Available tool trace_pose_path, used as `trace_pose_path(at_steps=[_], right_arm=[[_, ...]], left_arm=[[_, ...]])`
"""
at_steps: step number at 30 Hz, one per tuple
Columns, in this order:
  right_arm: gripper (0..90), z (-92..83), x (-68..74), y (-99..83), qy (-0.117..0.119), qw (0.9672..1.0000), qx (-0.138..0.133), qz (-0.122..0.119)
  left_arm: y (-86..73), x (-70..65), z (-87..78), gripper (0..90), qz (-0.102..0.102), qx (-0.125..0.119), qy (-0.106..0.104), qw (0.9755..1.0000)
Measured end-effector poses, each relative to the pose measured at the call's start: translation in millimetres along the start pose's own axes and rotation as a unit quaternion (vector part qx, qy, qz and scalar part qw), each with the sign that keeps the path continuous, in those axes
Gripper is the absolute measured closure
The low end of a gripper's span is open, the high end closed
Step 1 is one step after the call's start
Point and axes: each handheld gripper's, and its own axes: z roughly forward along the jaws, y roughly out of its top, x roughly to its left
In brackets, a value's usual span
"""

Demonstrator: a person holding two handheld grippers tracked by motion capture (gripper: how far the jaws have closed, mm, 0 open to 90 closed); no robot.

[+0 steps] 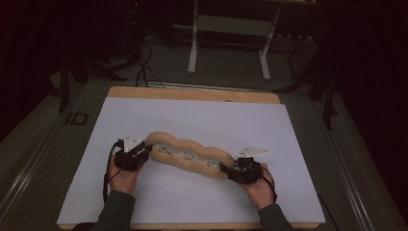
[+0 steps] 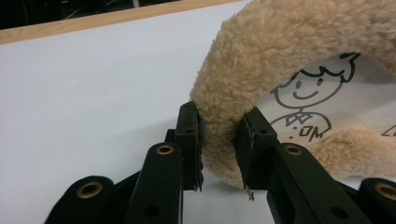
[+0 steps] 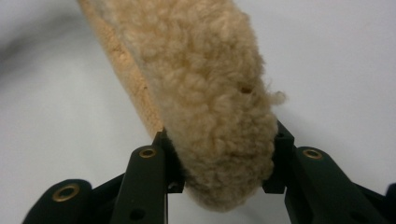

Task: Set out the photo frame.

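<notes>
We see a white sheet (image 1: pixel 192 120) covering most of a wooden tabletop (image 1: pixel 192 93), whose bare edge shows along the far side. Beyond it, on the grey floor (image 1: pixel 231 77), stands a pale metal frame (image 1: pixel 231 24) on two legs. Dark cables (image 1: pixel 144 67) trail over the floor at the far left.

Plush strip (image 1: pixel 188 155) on sheet (image 1: pixel 202 120) mid-table, left hand-held gripper (image 1: pixel 144 152) at its L end, right hand-held gripper (image 1: pixel 225 168) at R end

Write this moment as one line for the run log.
left hand-held gripper: shut on plush frame end | right hand-held gripper: jaws touch other end, grip unclear | frame: on white sheet
</notes>
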Motion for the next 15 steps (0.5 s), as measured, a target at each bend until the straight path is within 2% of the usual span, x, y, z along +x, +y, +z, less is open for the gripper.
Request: trace_pose_path(at_steps=[6,15], right_arm=[[61.1,3.5,-4.7,1.9,-0.006,0.9999,-0.001,0.012],[60.7,2.1,-10.1,6.0,-0.003,0.9999,-0.007,0.011]], left_arm=[[-0.5,-1.9,0.2,73.3,-0.005,0.004,0.011,0.9999],[1.1,-7.3,-2.5,73.3,-0.015,0.003,0.024,0.9996]])
